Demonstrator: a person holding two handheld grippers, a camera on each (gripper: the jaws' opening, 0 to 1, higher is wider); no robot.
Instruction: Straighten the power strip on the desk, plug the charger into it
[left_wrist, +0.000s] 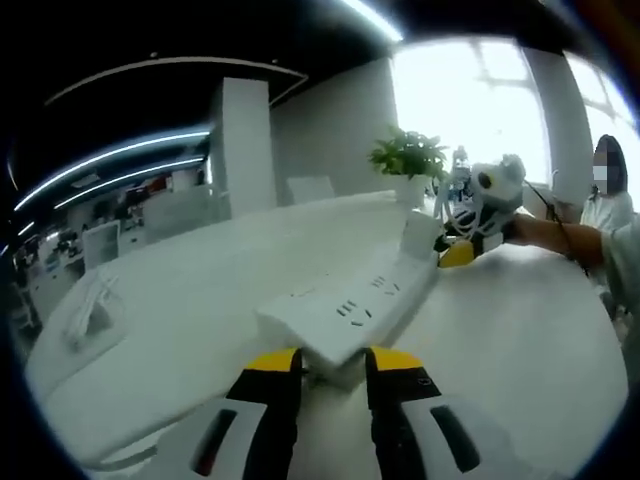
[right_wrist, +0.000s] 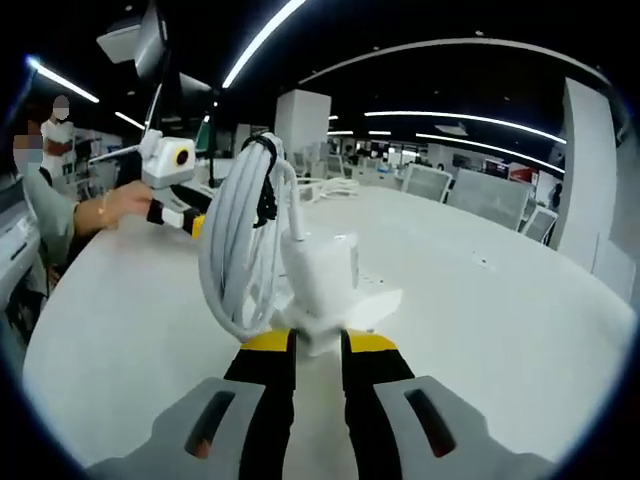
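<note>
Left gripper view: left tool (left_wrist: 333, 362) at bottom centre, clenched on near end of white power strip (left_wrist: 352, 308), strip running toward upper right over white bench (left_wrist: 180, 300). Right tool (left_wrist: 462, 243) at right, gripping charger (left_wrist: 421, 236) at strip's far end.

Right gripper view: right tool (right_wrist: 318, 344) at bottom centre, clenched on white charger (right_wrist: 322, 274); coiled cable (right_wrist: 243, 240) left of it. Left tool (right_wrist: 180, 215) at upper left.

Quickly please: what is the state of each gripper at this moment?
Left gripper: closed on the near end of the white plastic power strip.
Right gripper: closed on the white square charger with coiled cable.
</note>
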